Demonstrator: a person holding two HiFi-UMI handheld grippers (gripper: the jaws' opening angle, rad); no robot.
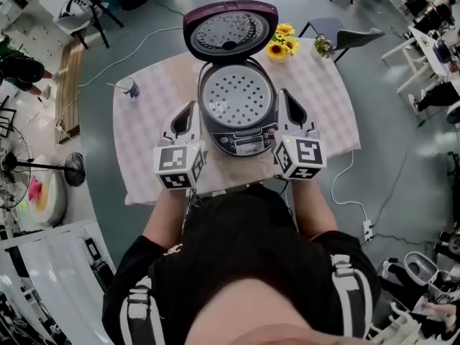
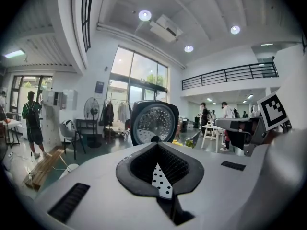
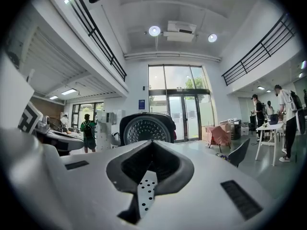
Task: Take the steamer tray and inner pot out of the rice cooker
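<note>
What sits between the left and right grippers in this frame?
The open rice cooker, with the perforated steamer tray seated in it, stands between the left gripper and the right gripper; the head view shows this.

place: open-plan workspace hall | evidence: mezzanine railing (image 3: 259, 47), tall glass doors (image 3: 184, 116), work desks (image 1: 424, 45), floor fan (image 1: 75, 169)

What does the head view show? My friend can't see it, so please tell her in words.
A rice cooker sits open on a checked table, its lid tipped back and a holey steamer tray inside. A closed left claw and right claw flank it, held by a person looking down. Yellow flowers stand behind.
</note>
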